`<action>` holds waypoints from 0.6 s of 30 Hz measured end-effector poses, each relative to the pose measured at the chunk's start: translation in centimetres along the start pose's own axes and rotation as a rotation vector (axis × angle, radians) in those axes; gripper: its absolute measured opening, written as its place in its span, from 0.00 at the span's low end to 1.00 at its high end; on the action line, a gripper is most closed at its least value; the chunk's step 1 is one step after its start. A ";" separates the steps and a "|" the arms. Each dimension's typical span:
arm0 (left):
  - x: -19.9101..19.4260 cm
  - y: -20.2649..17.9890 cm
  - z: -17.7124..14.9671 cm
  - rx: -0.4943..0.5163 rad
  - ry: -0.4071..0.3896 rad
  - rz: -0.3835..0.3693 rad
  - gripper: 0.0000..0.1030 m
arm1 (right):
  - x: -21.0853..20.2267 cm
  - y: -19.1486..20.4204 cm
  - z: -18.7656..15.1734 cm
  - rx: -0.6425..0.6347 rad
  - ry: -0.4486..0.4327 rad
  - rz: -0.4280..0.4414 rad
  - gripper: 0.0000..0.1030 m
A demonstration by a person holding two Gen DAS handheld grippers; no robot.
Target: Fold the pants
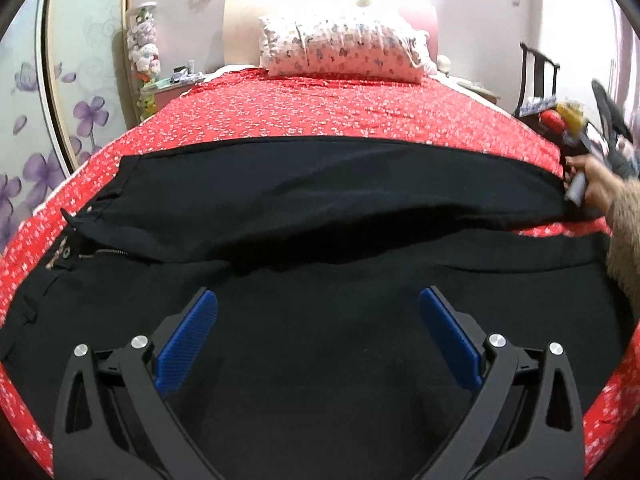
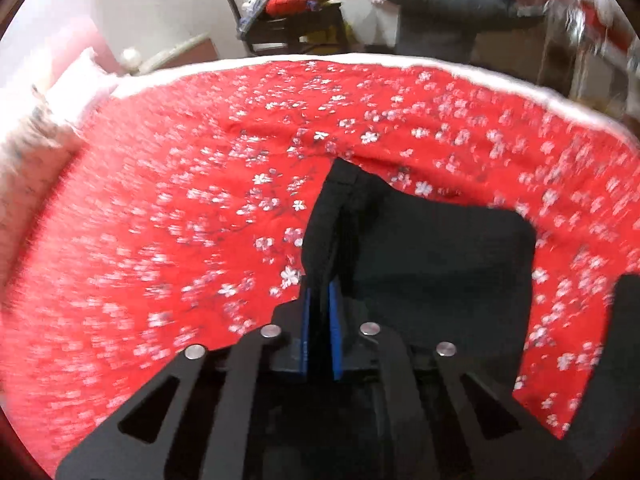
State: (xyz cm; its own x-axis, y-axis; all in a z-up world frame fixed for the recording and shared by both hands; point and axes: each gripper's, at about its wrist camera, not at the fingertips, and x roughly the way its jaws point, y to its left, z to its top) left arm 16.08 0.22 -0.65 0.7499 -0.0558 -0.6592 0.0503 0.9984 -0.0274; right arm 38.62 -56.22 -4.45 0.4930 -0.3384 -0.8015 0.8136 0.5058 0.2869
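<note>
Pants (image 1: 320, 200) lie lengthwise across the bed's (image 1: 340, 116) foot edge, right gripper (image 2: 320, 300) clamped on the hem, left gripper (image 1: 318, 320) spread wide above.

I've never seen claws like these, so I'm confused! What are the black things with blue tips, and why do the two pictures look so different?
They are grabbers that a person holds, one in each hand. Each has a little camera looking along its fingers, so each picture is one grabber's view. In the left view, the left gripper is open above black pants spread on a bed with a red flowered cover and a pillow. In the right view, the right gripper is pinched shut on the end of one pant leg. That view is blurry.
</note>
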 end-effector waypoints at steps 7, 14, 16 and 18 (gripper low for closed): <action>-0.3 2.8 0.3 -0.196 -0.003 -0.079 0.98 | -5.3 -6.1 -1.4 0.131 -0.013 0.371 0.06; -0.5 5.7 -0.2 -0.379 -0.006 -0.135 0.98 | -13.8 -14.7 -4.7 0.197 -0.043 0.629 0.06; -0.6 6.2 -0.4 -0.413 -0.016 -0.150 0.98 | -15.9 -17.4 -6.8 0.224 -0.044 0.669 0.06; -1.2 6.6 -0.6 -0.440 -0.050 -0.156 0.97 | -17.3 -20.2 -8.6 0.274 -0.030 0.702 0.06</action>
State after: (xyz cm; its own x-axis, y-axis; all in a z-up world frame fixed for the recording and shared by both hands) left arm 15.12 6.83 -0.53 0.7871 -0.1953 -0.5850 -0.1117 0.8877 -0.4467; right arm 10.98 -53.80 -0.90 0.9290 -0.0329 -0.3687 0.3508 0.3960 0.8486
